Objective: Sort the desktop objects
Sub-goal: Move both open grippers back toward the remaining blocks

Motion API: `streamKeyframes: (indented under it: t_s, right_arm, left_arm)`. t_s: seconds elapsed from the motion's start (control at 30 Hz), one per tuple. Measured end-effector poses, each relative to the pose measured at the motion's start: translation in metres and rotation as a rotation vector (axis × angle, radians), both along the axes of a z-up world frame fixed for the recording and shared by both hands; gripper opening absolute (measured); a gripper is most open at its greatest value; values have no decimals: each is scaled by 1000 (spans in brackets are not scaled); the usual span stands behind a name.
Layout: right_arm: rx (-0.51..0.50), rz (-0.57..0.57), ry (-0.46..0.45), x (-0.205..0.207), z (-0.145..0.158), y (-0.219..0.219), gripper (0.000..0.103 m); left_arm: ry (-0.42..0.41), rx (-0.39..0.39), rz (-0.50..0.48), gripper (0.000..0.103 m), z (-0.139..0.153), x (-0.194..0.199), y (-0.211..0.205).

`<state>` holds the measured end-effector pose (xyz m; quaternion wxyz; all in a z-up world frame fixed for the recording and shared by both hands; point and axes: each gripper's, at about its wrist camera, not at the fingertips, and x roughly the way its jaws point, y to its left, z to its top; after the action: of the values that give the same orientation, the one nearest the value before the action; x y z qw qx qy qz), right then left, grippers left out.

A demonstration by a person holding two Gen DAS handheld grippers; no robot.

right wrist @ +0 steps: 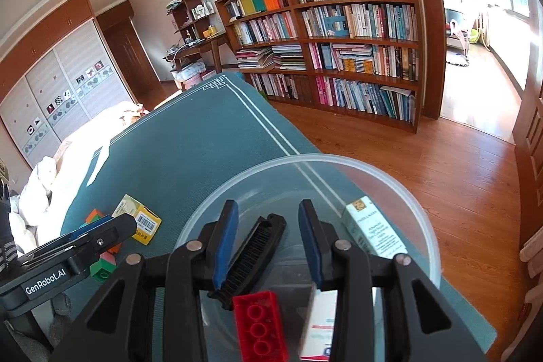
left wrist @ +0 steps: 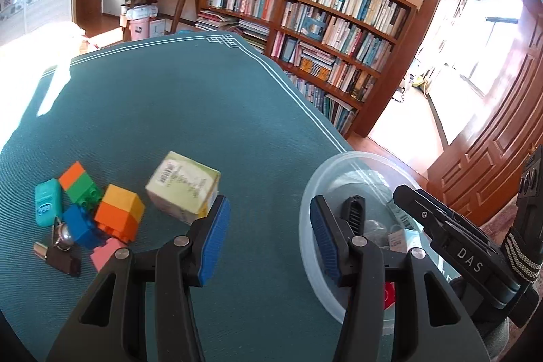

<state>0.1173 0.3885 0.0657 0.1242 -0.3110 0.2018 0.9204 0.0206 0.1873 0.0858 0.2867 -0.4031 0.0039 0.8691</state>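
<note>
My left gripper [left wrist: 269, 226] hangs open over the bare green tablecloth [left wrist: 190, 111], with nothing between its blue pads. A pale boxed item with a barcode [left wrist: 183, 185] lies just beyond its left finger. Left of that sit toy bricks [left wrist: 118, 214], a teal case [left wrist: 47, 206] and keys [left wrist: 57, 248]. My right gripper [right wrist: 268, 236] stands open above the clear plastic bowl [right wrist: 417, 202]. A black comb [right wrist: 253, 255] lies in the bowl between its fingers, apart from the right pad. A red brick [right wrist: 259, 328] and a white carton [right wrist: 371, 231] also lie in the bowl.
The bowl [left wrist: 307, 192] stands at the table's right edge, with wooden floor [right wrist: 441, 165] beyond. A tall bookshelf [left wrist: 322, 33] is behind the table. The left gripper [right wrist: 118, 226] shows at the left of the right wrist view, above the bricks.
</note>
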Motion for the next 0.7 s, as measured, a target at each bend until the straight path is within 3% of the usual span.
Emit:
streamKeyframes:
  t_s: [0.03, 0.1, 0.3, 0.7]
  right_arm:
    - [-9, 11, 2, -3, 0, -5, 68]
    - [-13, 27, 16, -7, 0, -16, 78]
    - [10, 135, 33, -25, 3, -56, 78]
    - [20, 288, -17, -48, -12, -120, 78]
  left_arm:
    - [6, -5, 15, 53, 0, -2, -8]
    - [22, -17, 46, 53, 0, -4, -23]
    - [52, -62, 132, 53, -4, -12, -64]
    - [6, -68, 267, 53, -24, -27, -131]
